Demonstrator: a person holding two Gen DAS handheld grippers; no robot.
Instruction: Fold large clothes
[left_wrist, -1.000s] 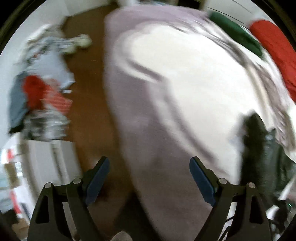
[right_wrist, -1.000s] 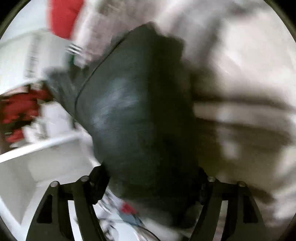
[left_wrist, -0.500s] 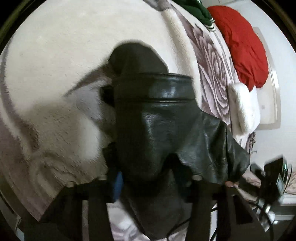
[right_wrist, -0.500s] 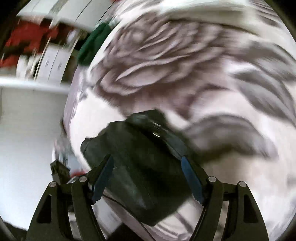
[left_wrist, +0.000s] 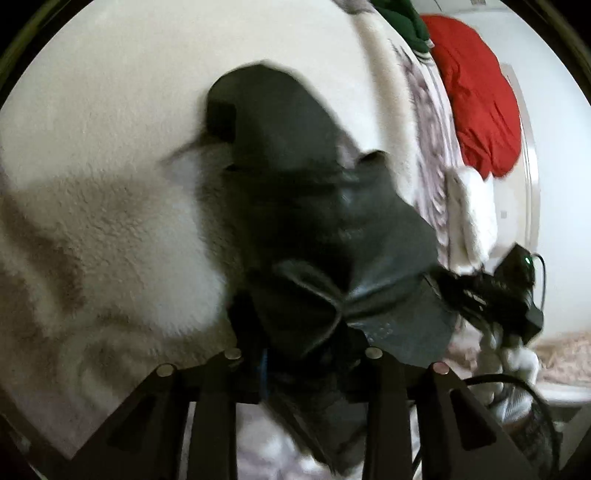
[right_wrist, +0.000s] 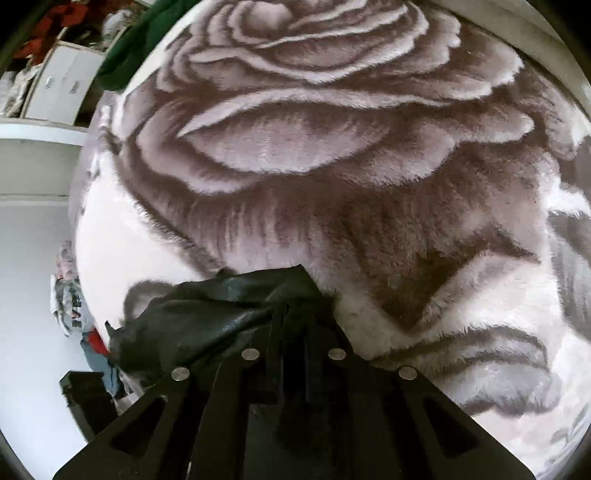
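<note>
Black leather-look garment lies bunched on a plush blanket with a large mauve rose pattern, which covers a bed. In the left wrist view the garment runs from a dark, rounded end far up the blanket down to the left gripper, and its wrinkled material is gathered between the two fingers, which pinch it close together; a thin seam or cord loops across the folds just above the grip. The picture is blurred here, so the finger pads themselves are hidden in the dark fabric. A flap of the garment spreads to the right, toward the other black gripper, seen blurred at the right edge. Beyond, along the far side of the bed, sit a red cushion or bundle and a dark green garment.

In the right wrist view the right gripper has its fingers pressed nearly together on an edge of the same garment, which fans out to the left over the blanket's pale border. White cupboards and a heap of clothes show past the bed's edge on the left.
</note>
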